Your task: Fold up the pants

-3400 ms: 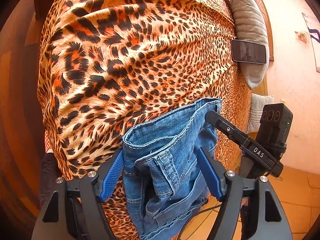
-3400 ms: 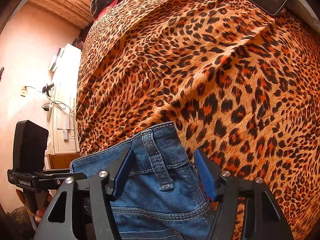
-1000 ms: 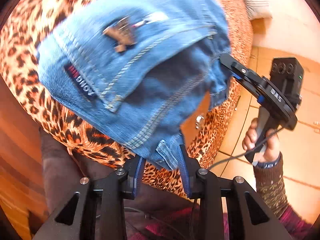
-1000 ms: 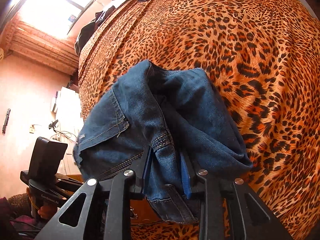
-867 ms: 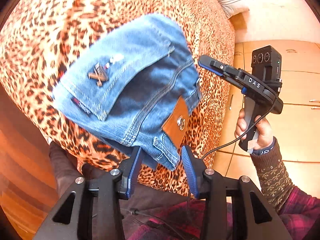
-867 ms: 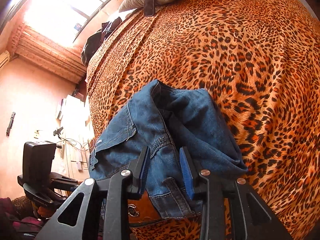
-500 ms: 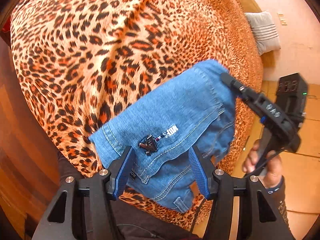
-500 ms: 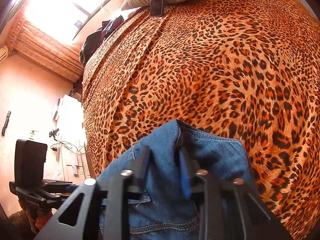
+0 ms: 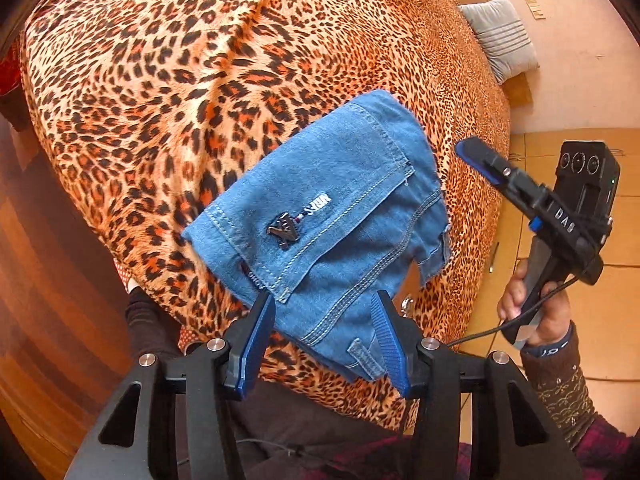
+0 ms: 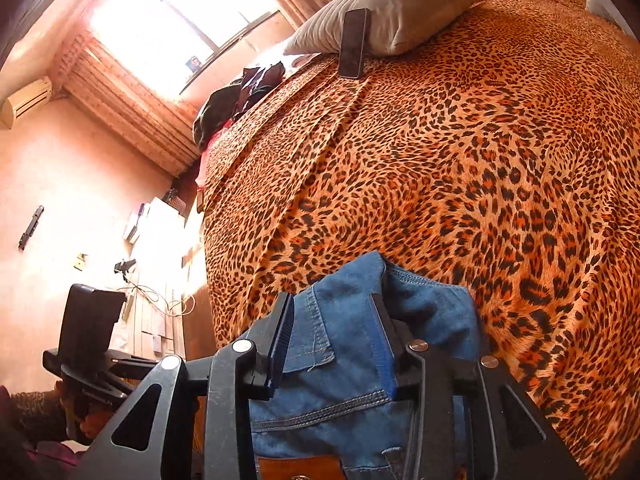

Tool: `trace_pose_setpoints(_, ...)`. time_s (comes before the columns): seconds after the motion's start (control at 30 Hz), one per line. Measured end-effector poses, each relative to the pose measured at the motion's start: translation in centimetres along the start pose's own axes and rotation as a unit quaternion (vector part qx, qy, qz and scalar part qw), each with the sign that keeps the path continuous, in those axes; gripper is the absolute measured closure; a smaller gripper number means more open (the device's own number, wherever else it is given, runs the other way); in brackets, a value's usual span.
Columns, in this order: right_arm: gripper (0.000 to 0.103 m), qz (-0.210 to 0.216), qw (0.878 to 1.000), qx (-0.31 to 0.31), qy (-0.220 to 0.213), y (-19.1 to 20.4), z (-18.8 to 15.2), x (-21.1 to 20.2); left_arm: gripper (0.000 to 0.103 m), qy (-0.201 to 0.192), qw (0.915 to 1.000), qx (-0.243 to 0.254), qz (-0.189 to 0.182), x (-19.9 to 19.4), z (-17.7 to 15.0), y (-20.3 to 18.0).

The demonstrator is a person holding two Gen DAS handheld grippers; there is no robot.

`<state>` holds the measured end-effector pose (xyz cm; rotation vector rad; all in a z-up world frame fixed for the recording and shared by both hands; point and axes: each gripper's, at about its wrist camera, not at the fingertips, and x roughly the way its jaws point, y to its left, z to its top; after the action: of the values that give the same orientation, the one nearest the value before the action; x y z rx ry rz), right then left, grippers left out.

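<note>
The blue jeans lie as a folded bundle near the front edge of the leopard-print bed, back pocket and metal charm facing up. My left gripper hovers over their near edge; its jaws are closing, but the pads stand wide of the denim and press on nothing. My right gripper hangs off the bundle's right side, clear of it. In the right wrist view its jaws are opening, and the jeans lie below between the fingers, not pinched.
A grey pillow with a phone leaning on it sits at the head of the bed, dark clothes beside it. Another pillow lies past the far corner. A person's hand holds the right gripper.
Both grippers carried the jeans up and over into a fold, let go and lifted back. The bundle now lies flat on the bed, and the right gripper has pulled away to the right.
</note>
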<state>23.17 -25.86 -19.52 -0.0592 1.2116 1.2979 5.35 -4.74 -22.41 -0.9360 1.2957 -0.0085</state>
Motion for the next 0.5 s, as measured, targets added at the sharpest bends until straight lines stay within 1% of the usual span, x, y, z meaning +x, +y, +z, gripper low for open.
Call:
trace_pose_setpoints(0.03,0.068,-0.006,1.0,-0.002,0.012,-0.1,-0.8,0.8,0.054,0.004,1.0,0.009,0.0,1.7,0.7,-0.8)
trace_pose_setpoints(0.07,0.07,-0.029,0.999,-0.001,0.027,-0.5,-1.5,2.0,0.054,0.012,0.9997,0.019,0.007,3.1,1.0,-1.3)
trace_pose_setpoints(0.1,0.081,-0.057,0.997,0.005,0.046,-1.4,-2.4,3.3,0.054,0.025,0.9991,0.032,0.015,4.9,1.2,-1.3)
trace_pose_setpoints(0.13,0.086,-0.07,0.996,0.016,0.059,-2.6,-3.1,4.7,0.054,0.042,0.9977,0.046,0.029,6.2,1.1,-1.6)
trace_pose_setpoints(0.17,0.088,-0.069,0.995,0.034,0.058,-3.4,-3.4,5.3,0.054,0.062,0.9952,0.058,0.049,8.2,1.1,-1.9)
trace_pose_setpoints(0.2,0.091,-0.061,0.995,0.056,0.051,-4.0,-3.2,5.1,0.054,0.073,0.9923,0.07,0.071,9.4,1.1,-2.2)
trace_pose_setpoints(0.23,0.091,-0.052,0.995,0.075,0.043,-4.1,-2.9,4.4,0.054,0.074,0.9905,0.081,0.083,9.5,1.0,-2.6)
trace_pose_setpoints(0.27,0.087,-0.047,0.995,0.08,0.029,-3.8,-2.8,3.4,0.054,0.076,0.9902,0.088,0.079,9.0,1.0,-3.0)
trace_pose_setpoints(0.3,0.084,-0.043,0.996,0.077,0.016,-3.4,-2.6,2.0,0.054,0.077,0.9905,0.092,0.067,8.2,1.0,-3.2)
trace_pose_setpoints(0.37,0.083,-0.037,0.997,0.07,0.001,-2.7,-3.1,-0.6,0.054,0.065,0.9921,0.097,0.046,5.7,0.9,-3.4)
trace_pose_setpoints(0.43,0.08,-0.04,0.997,0.07,-0.005,-2.3,-4.5,-2.5,0.049,0.058,0.9908,0.116,0.039,3.6,0.5,-3.8)
trace_pose_setpoints(0.47,0.08,-0.035,0.997,0.074,-0.006,-2.1,-5.5,-3.1,0.047,0.059,0.9899,0.124,0.034,3.3,0.4,-4.3)
trace_pose_setpoints(0.5,0.08,-0.034,0.996,0.081,-0.009,-2.1,-6.5,-3.5,0.042,0.064,0.9885,0.134,0.028,3.3,0.3,-4.8)
